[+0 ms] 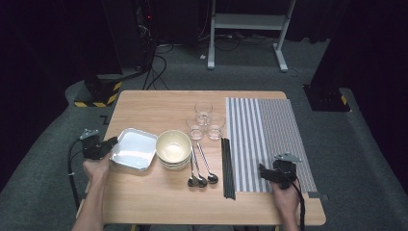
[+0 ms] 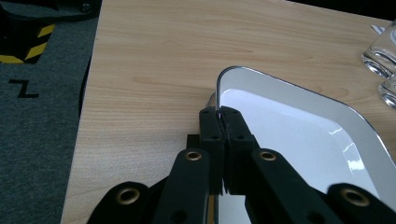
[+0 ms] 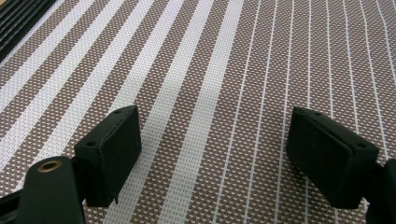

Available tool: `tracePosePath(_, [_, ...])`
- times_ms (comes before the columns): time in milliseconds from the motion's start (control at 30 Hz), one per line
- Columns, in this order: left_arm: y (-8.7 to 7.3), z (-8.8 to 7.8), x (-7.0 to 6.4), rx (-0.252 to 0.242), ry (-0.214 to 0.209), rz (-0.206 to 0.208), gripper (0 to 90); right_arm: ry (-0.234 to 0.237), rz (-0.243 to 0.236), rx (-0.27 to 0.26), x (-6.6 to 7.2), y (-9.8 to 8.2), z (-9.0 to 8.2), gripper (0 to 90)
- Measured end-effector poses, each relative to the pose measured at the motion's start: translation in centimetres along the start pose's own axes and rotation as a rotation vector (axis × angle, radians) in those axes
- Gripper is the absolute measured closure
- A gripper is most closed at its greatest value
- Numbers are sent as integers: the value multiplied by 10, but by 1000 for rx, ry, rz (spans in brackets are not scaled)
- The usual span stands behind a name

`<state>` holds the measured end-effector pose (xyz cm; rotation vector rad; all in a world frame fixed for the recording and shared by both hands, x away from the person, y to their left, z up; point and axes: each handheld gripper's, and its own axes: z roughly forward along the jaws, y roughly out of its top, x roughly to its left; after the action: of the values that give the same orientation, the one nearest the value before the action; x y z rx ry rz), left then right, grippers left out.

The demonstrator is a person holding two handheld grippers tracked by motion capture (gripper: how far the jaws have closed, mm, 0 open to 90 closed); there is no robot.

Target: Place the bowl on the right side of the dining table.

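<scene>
Pinching the tray (image 2: 299, 135) rim, left gripper (image 2: 219, 114) jaws closed

The rectangular metal tray (image 1: 133, 148) lies left of the stacked round bowls (image 1: 173, 148); three spoons (image 1: 201, 168), black chopsticks (image 1: 228, 168), then the striped woven placemat (image 1: 267, 139) follow rightward.

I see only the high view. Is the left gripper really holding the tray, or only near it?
Observer: The left gripper is shut on the tray; its jaws pinch the rim at a corner.
Operator: And the right gripper, is something between its jaws?
Observer: No. The right gripper is open, with only the striped mat under the gap.
Operator: Is anything inside the tray?
Observer: The part seen from the left gripper view is bare and white.
</scene>
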<state>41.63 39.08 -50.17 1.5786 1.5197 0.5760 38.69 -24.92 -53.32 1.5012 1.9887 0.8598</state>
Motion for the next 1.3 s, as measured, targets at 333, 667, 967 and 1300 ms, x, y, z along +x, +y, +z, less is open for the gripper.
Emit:
tracePosePath(333, [1, -1, 2, 1, 16, 8, 884, 0, -1, 0, 0, 0, 0, 180])
tracePosePath(667, [1, -3, 3, -3, 27, 10, 884, 0, -1, 0, 0, 0, 0, 180])
tracePosePath(967, [2, -4, 4, -6, 33, 11, 884, 0, -1, 0, 0, 0, 0, 180])
tracePosePath(1300, [3, -5, 4, -9, 40, 17, 884, 0, -1, 0, 0, 0, 0, 180])
